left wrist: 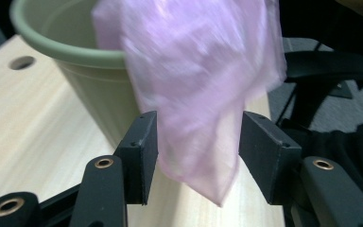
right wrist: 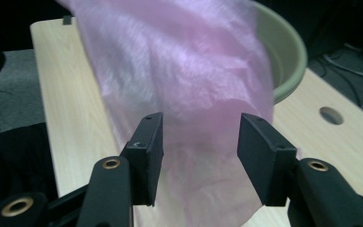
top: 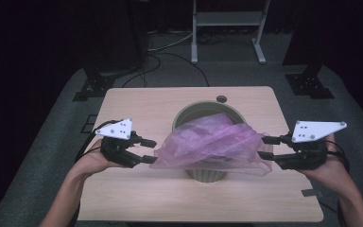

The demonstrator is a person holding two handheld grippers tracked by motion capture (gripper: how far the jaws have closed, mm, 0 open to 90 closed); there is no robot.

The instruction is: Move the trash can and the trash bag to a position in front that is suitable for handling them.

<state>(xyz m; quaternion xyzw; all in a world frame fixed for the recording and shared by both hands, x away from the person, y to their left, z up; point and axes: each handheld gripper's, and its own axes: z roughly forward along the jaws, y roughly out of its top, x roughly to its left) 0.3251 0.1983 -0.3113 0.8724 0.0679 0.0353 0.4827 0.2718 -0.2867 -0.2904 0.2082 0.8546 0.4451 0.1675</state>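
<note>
Dark floor and black stands surround your pale wooden table [top: 137,189], which has a small round hole [top: 221,99] near its far edge. At the middle of the table stands an olive-green pot [top: 207,176], upright, and a thin pink plastic bag [top: 208,142] lies draped across its rim, covering most of the mouth and spilling over the near side and out to both left and right.

Your left gripper [top: 147,150] sits to the left of the pot, pointing right toward the bag's left corner. In the left gripper view that gripper [left wrist: 196,156] has its jaws spread, and a hanging corner of the bag [left wrist: 194,94] dangles between them; the left pad looks to be just brushing the film, the right pad stands apart from it, so nothing is pinched. The pot's wall [left wrist: 99,94] rises just behind.

Your right gripper [top: 266,147] sits to the right of the pot, pointing left at the bag's right edge. In the right gripper view this gripper [right wrist: 199,158] is also spread, with the bag [right wrist: 179,80] hanging loosely between and beyond the pads, not squeezed by them. The pot's rim [right wrist: 290,56] shows behind the bag, and the table's hole [right wrist: 332,115] lies to the right
</note>
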